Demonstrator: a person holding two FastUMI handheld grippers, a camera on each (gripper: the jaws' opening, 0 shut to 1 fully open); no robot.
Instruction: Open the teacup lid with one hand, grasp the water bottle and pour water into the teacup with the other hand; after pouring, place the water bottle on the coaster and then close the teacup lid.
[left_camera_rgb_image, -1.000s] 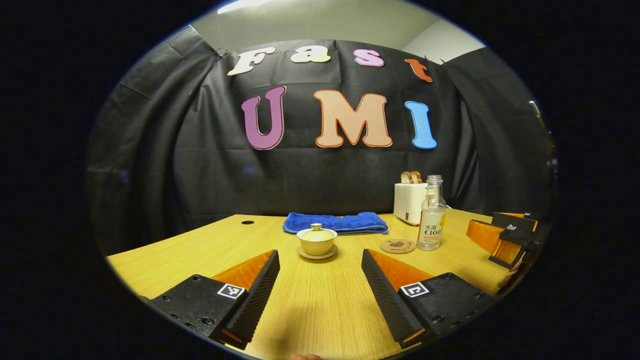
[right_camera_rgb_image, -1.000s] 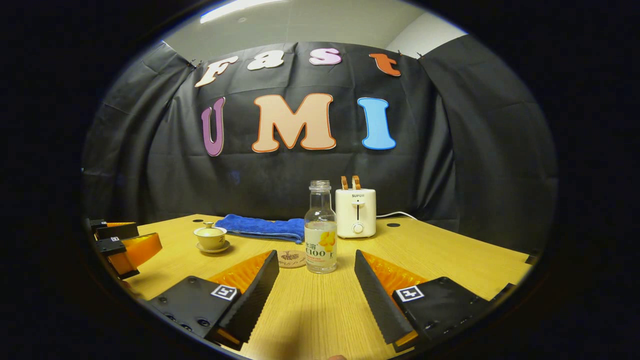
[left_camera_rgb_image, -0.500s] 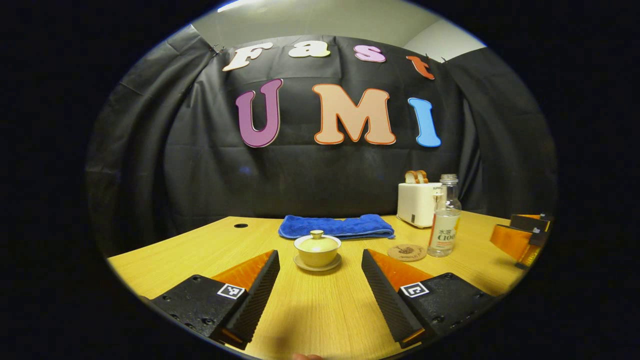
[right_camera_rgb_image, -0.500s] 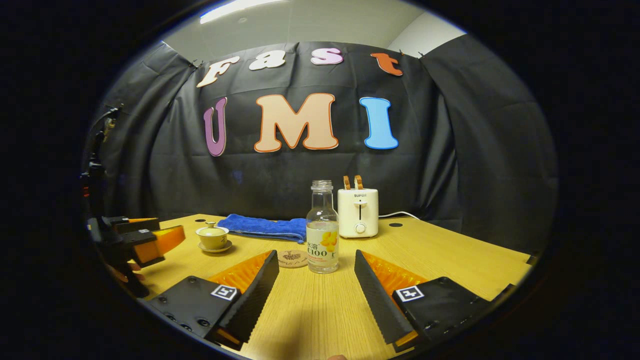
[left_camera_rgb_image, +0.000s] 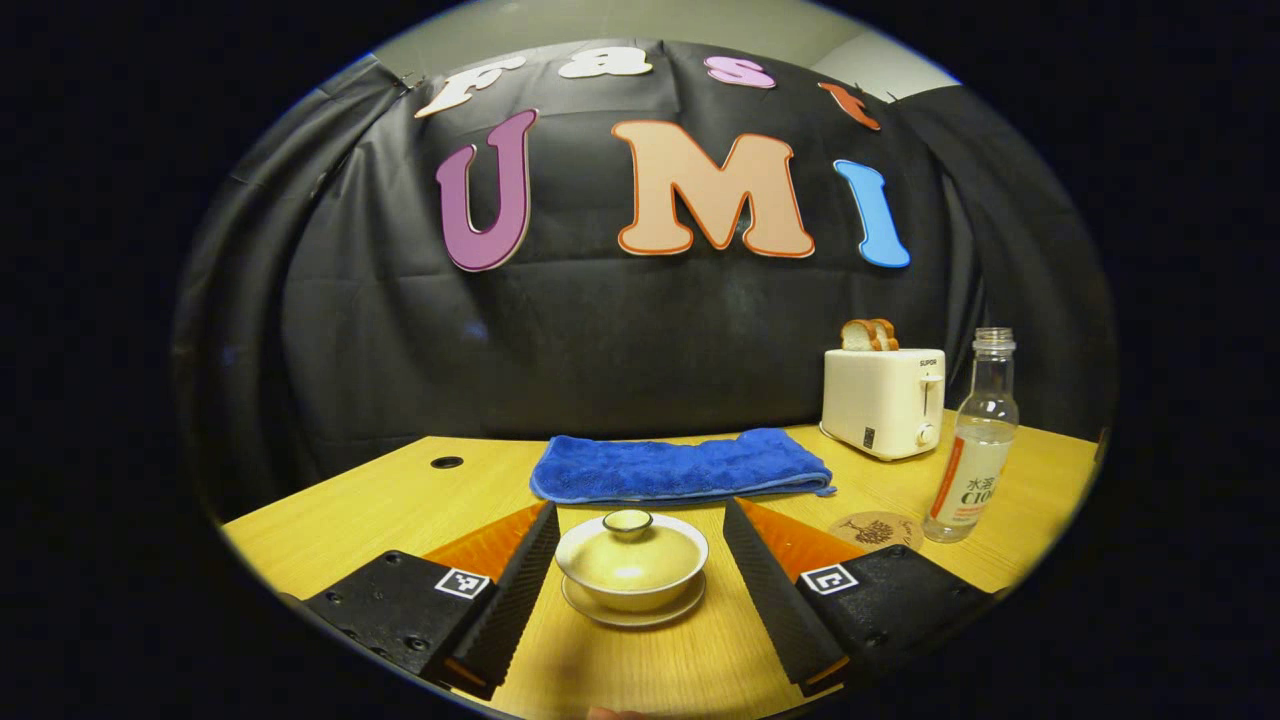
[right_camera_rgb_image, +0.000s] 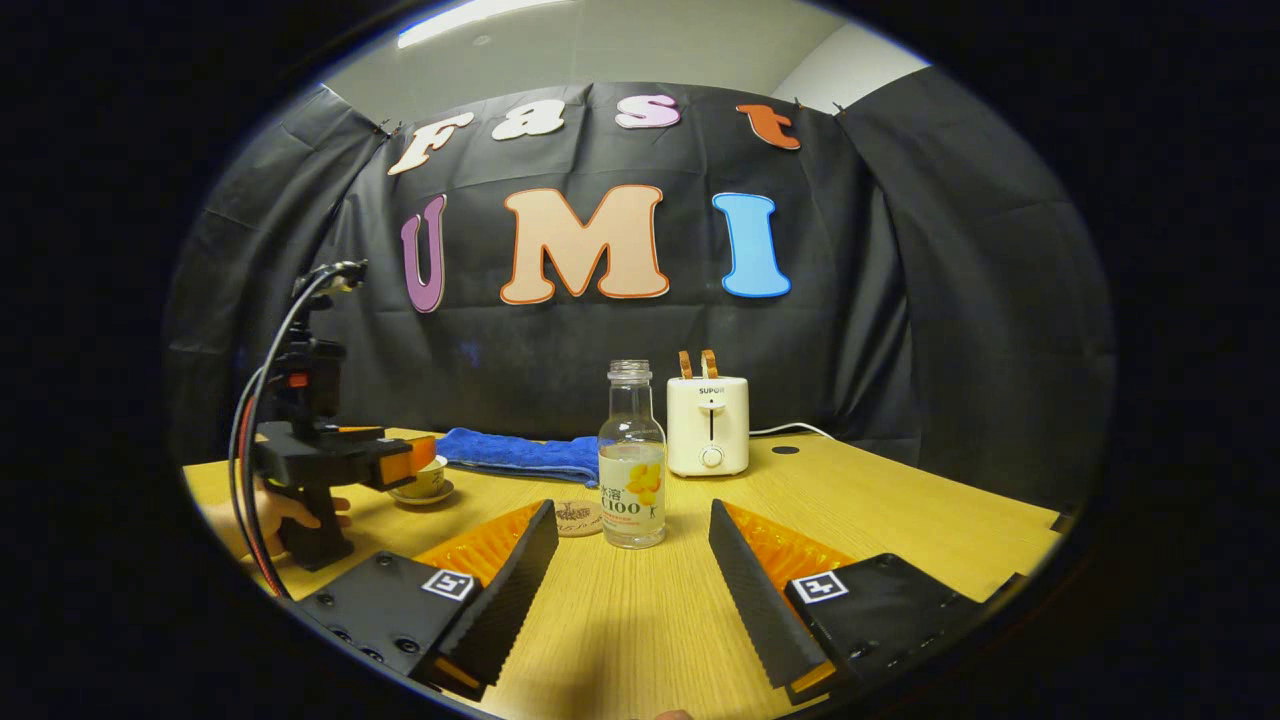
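A wooden table (left_camera_rgb_image: 330, 500) carries everything, with the black cloth wall behind it. At the far side lies a folded blue towel (left_camera_rgb_image: 680, 465), and to the right of it stands a white toaster (left_camera_rgb_image: 883, 400) with bread slices in its slots. The water bottle (right_camera_rgb_image: 631, 460) stands upright on the table, without cap, near the toaster and just beside the round coaster (right_camera_rgb_image: 580, 517), which lies to its left and carries nothing.

In the left gripper view, the left gripper (left_camera_rgb_image: 640, 560) has its fingers wide apart, one on each side of the teacup (left_camera_rgb_image: 632, 560), and they do not touch it. The teacup sits on its saucer (left_camera_rgb_image: 633, 610) with the lid (left_camera_rgb_image: 630, 540) on.

In the right gripper view, the right gripper (right_camera_rgb_image: 632, 560) also has its fingers spread apart, low over the table, with the bottle a little farther, between them and not touched. At the left of this view a hand (right_camera_rgb_image: 275, 510) holds the left gripper at the teacup.
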